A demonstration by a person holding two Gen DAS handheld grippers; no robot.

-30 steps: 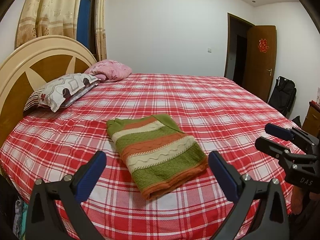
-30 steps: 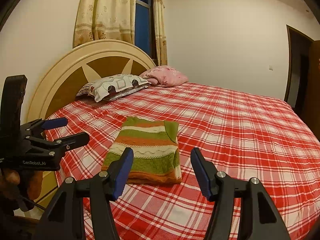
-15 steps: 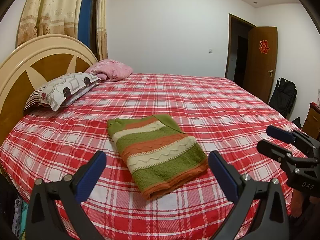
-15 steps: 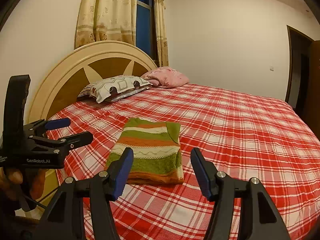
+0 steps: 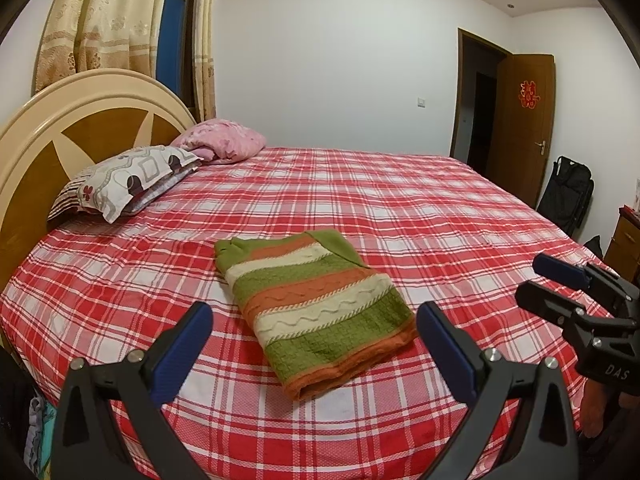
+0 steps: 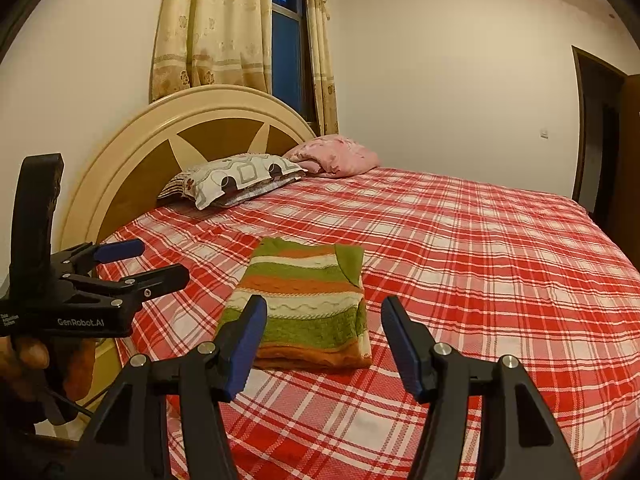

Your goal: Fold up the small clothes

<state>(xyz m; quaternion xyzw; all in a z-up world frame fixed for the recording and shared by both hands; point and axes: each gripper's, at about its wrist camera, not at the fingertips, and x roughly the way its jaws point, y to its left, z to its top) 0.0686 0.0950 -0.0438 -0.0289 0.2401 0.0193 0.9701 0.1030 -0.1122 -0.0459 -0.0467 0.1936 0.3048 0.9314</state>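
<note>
A striped knit garment [image 5: 316, 308] in green, orange and cream lies folded into a flat rectangle on the red plaid bed [image 5: 420, 216]. It also shows in the right wrist view [image 6: 308, 300]. My left gripper [image 5: 314, 346] is open and empty, held back above the near edge of the bed, apart from the garment. It also shows at the left of the right wrist view [image 6: 148, 264]. My right gripper [image 6: 324, 340] is open and empty, just short of the garment's near hem. It also shows at the right of the left wrist view [image 5: 544, 284].
A patterned pillow [image 5: 124, 180] and a pink pillow [image 5: 224, 144] lie by the rounded headboard [image 5: 80, 120]. A brown door [image 5: 524, 120] and a black bag [image 5: 568, 192] stand at the far right. A wooden cabinet [image 5: 624, 244] is near the bed's right side.
Both grippers have drifted slightly; the garment lies unmoved and both stay open and empty.
</note>
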